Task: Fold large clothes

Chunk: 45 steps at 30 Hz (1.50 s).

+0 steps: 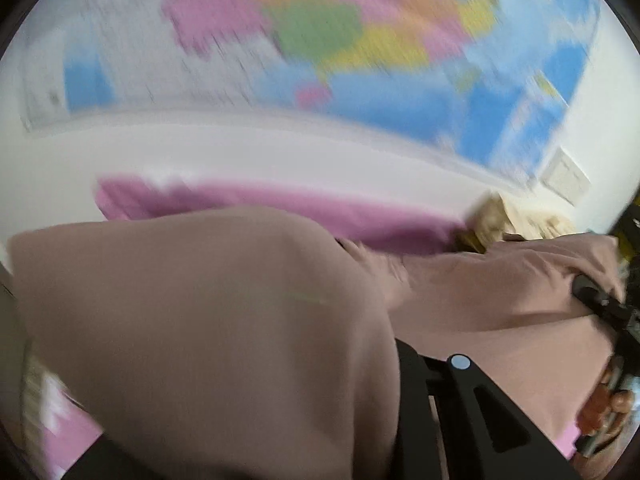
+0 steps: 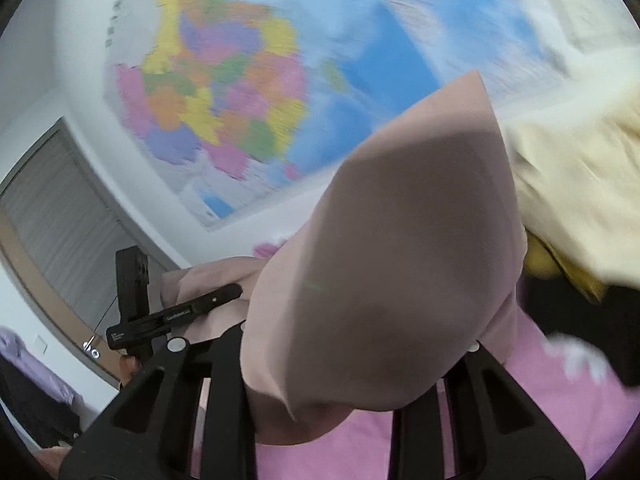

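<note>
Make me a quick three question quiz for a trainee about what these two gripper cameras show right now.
1. True or false: the dusty pink garment is draped over the right gripper.
2. Multiple choice: what hangs on the wall behind? A) a clock B) a colourful map C) a mirror
3. Fill in: the cloth under the garment is ____ in colour.

Key: 1 true; 2 B; 3 pink. The left gripper also shows in the right wrist view, its fingers closed on the same garment.
</note>
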Available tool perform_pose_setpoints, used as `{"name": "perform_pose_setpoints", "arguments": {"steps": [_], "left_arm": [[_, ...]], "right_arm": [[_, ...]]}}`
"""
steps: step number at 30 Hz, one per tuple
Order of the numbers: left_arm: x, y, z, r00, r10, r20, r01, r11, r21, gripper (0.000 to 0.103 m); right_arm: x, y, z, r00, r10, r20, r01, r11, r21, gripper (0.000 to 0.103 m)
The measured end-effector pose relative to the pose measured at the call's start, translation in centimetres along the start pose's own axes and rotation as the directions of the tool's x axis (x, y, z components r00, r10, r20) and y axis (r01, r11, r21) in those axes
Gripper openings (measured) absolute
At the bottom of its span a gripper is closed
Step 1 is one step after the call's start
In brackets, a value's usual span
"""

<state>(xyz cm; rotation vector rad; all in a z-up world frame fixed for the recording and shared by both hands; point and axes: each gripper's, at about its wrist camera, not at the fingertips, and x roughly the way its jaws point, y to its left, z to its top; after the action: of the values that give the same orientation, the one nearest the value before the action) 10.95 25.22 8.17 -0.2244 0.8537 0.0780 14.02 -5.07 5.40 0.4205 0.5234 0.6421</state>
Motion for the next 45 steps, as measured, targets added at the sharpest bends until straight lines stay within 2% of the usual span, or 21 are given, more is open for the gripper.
{"name": "perform_pose_setpoints", "arguments": {"steps": [5, 8, 11, 13, 16, 17, 18, 20, 22, 25, 26, 28, 30, 32, 34, 36, 38, 40, 42, 43, 45], "left_arm": [[-1.7, 5.6, 6.1, 0.98, 0.17, 0.103, -0.167, 0.985, -0.039, 0.016], [-2.2, 11.0, 9.1, 0.943, 0.289, 0.166, -0.274, 0.955, -0.111, 0.016], [-1.4, 16.1, 9.4, 0.908, 0.369, 0.199, -0.336, 0.924, -0.181, 0.018], [1.3, 20.7, 7.4, 0.896, 0.423, 0.135, -0.384, 0.891, -0.242, 0.019], [6.5, 25.4, 3.1, 0.883, 0.466, -0.061, -0.466, 0.85, -0.246, 0.019], [8.3, 27.0, 1.1, 0.876, 0.461, -0.143, -0.483, 0.837, -0.256, 0.02], [9.1, 28.3, -0.6, 0.885, 0.429, -0.182, -0.465, 0.837, -0.287, 0.022], [8.7, 29.6, -2.4, 0.92, 0.359, -0.157, -0.392, 0.848, -0.358, 0.031], [7.7, 30.2, -3.0, 0.939, 0.315, -0.139, -0.344, 0.851, -0.397, 0.04], [6.3, 30.3, -3.2, 0.954, 0.271, -0.132, -0.301, 0.867, -0.398, 0.051], [6.0, 30.1, -3.4, 0.959, 0.253, -0.13, -0.285, 0.872, -0.398, 0.061], [5.7, 29.7, -3.8, 0.972, 0.192, -0.135, -0.23, 0.89, -0.394, 0.07], [6.1, 28.9, -4.2, 0.979, 0.146, -0.146, -0.19, 0.91, -0.367, 0.071], [6.5, 28.2, -4.3, 0.98, 0.138, -0.143, -0.181, 0.916, -0.357, 0.069], [7.2, 27.5, -4.4, 0.982, 0.132, -0.136, -0.174, 0.914, -0.366, 0.057], [7.2, 26.9, -3.8, 0.975, 0.178, -0.132, -0.214, 0.91, -0.354, 0.048], [7.0, 26.9, -3.0, 0.968, 0.223, -0.118, -0.25, 0.911, -0.329, 0.029], [6.8, 27.8, -2.6, 0.976, 0.199, -0.09, -0.218, 0.901, -0.376, 0.028], [7.4, 28.3, -3.4, 0.97, 0.22, -0.107, -0.244, 0.891, -0.383, 0.033], [7.3, 28.2, -4.0, 0.964, 0.242, -0.107, -0.265, 0.887, -0.378, 0.039], [6.3, 27.9, -4.4, 0.959, 0.268, -0.096, -0.285, 0.885, -0.368, 0.041]], "right_arm": [[7.6, 5.2, 4.9, 0.996, 0.084, 0.033, -0.081, 0.993, -0.092, 0.025], [13.3, 7.8, 6.3, 0.989, 0.148, 0.028, -0.145, 0.984, -0.108, 0.025], [19.4, 8.8, 4.9, 0.982, 0.184, -0.041, -0.188, 0.977, -0.104, 0.026], [23.6, 8.6, 2.2, 0.972, 0.182, -0.151, -0.196, 0.977, -0.086, 0.029], [28.9, 6.4, -3.3, 0.926, 0.135, -0.352, -0.154, 0.988, -0.026, 0.035], [30.1, 4.7, -5.4, 0.897, 0.142, -0.419, -0.14, 0.989, 0.036, 0.036], [30.2, 3.7, -6.1, 0.886, 0.164, -0.434, -0.148, 0.986, 0.07, 0.039], [29.3, 2.3, -6.6, 0.884, 0.19, -0.426, -0.163, 0.982, 0.1, 0.048], [28.1, 1.4, -6.3, 0.88, 0.207, -0.428, -0.173, 0.978, 0.116, 0.055], [25.8, 0.4, -5.3, 0.896, 0.184, -0.404, -0.162, 0.983, 0.088, 0.059], [24.8, -0.4, -4.9, 0.906, 0.184, -0.382, -0.16, 0.983, 0.093, 0.059], [23.6, -1.4, -4.4, 0.928, 0.135, -0.348, -0.116, 0.99, 0.074, 0.063], [24.0, -1.9, -4.3, 0.927, 0.129, -0.353, -0.102, 0.99, 0.093, 0.062], [24.9, -2.0, -5.4, 0.897, 0.17, -0.408, -0.131, 0.984, 0.122, 0.042], [25.3, -1.4, -6.4, 0.881, 0.192, -0.431, -0.155, 0.981, 0.12, 0.005], [24.9, -0.8, -6.8, 0.887, 0.203, -0.415, -0.17, 0.979, 0.115, 0.005], [23.2, -0.1, -6.8, 0.887, 0.244, -0.392, -0.217, 0.97, 0.111, 0.004], [22.0, 0.7, -6.8, 0.89, 0.226, -0.396, -0.217, 0.974, 0.068, 0.004], [22.4, 1.2, -7.3, 0.888, 0.149, -0.434, -0.165, 0.986, 0.002, 0.006], [22.9, 1.3, -7.7, 0.885, 0.097, -0.456, -0.121, 0.992, -0.023, 0.01], [23.4, 0.7, -7.9, 0.878, 0.07, -0.473, -0.078, 0.997, 0.003, 0.02]]}}
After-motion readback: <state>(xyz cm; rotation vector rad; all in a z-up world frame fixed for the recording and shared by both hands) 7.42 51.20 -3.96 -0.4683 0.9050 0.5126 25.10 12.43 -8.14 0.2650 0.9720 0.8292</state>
